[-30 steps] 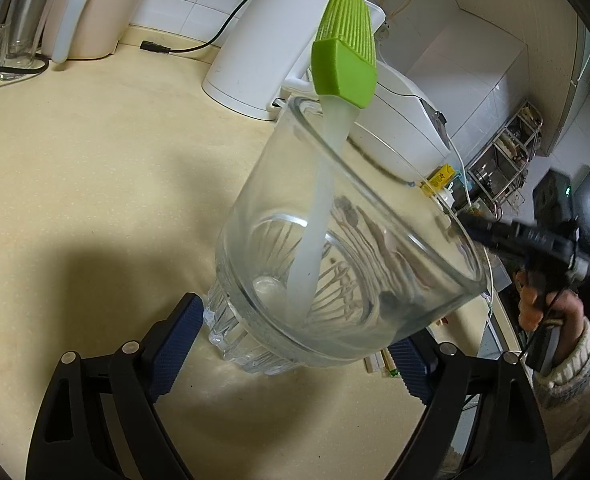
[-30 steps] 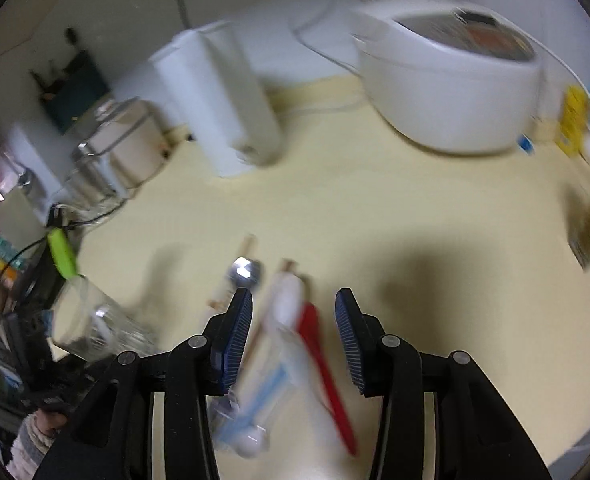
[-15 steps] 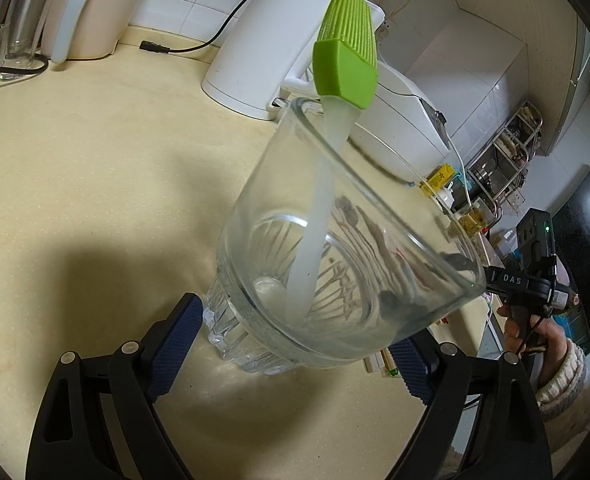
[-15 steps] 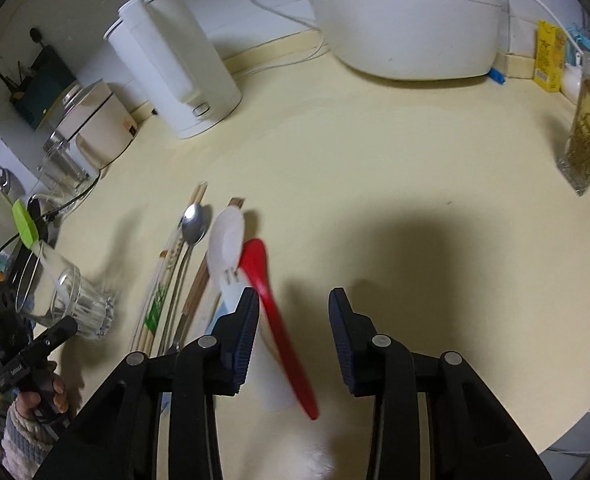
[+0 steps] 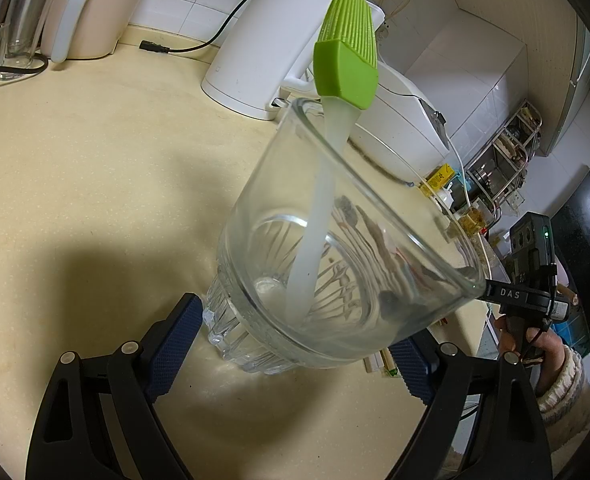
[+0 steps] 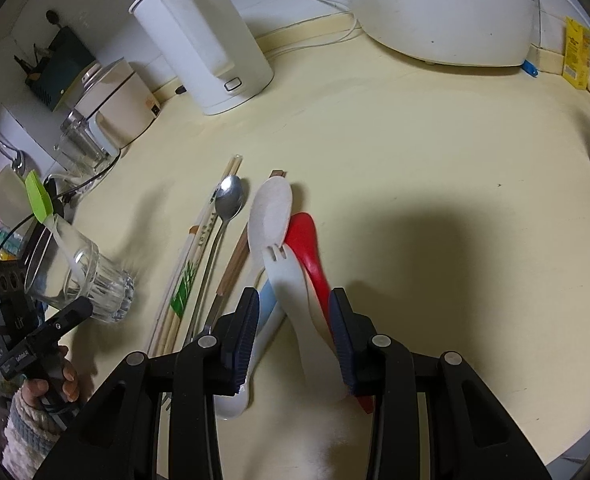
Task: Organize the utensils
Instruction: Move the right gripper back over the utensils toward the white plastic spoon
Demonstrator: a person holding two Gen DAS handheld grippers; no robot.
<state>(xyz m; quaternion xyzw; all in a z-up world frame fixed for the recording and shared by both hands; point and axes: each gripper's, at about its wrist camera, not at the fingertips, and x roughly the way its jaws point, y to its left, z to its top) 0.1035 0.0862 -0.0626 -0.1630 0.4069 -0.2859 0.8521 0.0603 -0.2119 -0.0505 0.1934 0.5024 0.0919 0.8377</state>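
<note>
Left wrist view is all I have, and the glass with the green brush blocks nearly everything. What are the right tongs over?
Observer: The right tongs straddle the handle of a white spork. The pads are not on it yet.
Operator: Anything crowding it?
Observer: A red spoon lies against the spork on its right, close to that side's pad.
Operator: What else is out there to sort?
Observer: A cream spoon, a steel spoon and chopsticks lie roughly side by side on the counter, between the spork and your glass.
</note>
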